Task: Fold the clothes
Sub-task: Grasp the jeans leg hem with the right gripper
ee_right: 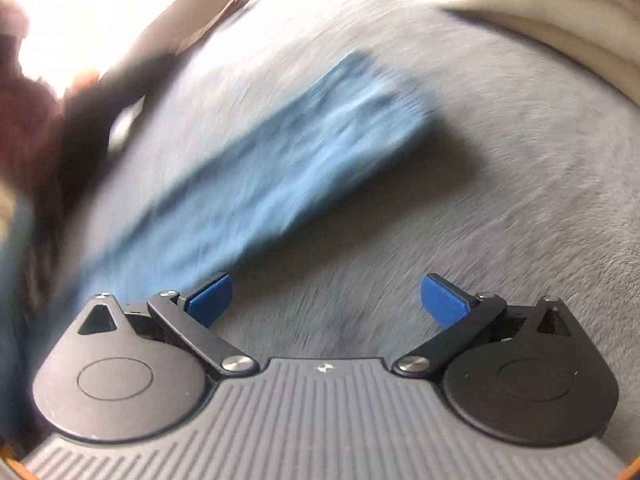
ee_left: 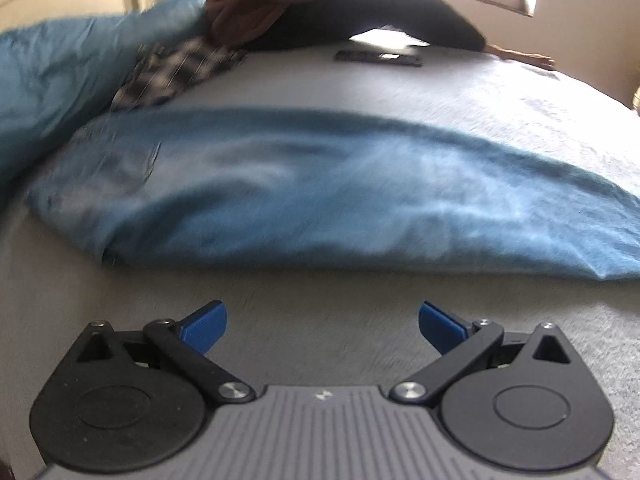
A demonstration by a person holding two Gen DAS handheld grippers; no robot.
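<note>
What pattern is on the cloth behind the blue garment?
A dark-and-white check; the checked cloth shows best in the left wrist view.

Each gripper, left [ee_left: 323, 326] and right [ee_right: 326, 300], has blue fingertip pads [ee_left: 206, 326], black linkage arms with silver screws, and a ribbed grey body.

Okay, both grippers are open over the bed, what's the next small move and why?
Probably ease the left gripper forward to the near edge of the blue garment and close on it. Its jaws stand open and empty short of the cloth, which lies flat on the bed. The right gripper is empty too.
</note>
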